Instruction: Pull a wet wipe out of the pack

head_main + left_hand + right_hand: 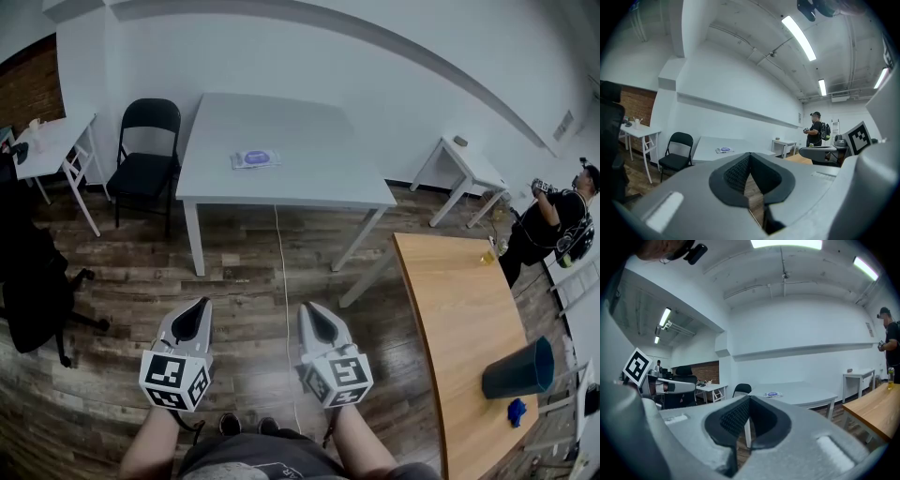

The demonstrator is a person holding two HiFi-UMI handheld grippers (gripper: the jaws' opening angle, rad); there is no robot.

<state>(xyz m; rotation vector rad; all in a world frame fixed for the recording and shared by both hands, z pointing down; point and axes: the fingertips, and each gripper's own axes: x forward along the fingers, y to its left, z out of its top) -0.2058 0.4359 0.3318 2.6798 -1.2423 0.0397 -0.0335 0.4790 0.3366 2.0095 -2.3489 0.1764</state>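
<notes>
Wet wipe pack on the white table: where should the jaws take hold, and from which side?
Probably from above: the wet wipe pack lies flat on the white table, its purple oval patch facing up at the middle, likely the opening. Pinch there; whether a wipe sticks out is too small to tell.

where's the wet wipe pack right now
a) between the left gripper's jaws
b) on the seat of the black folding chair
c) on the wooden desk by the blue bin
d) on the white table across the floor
d: the wet wipe pack lies flat on the white table, with the black folding chair standing off to the table's left in the head view.
</notes>
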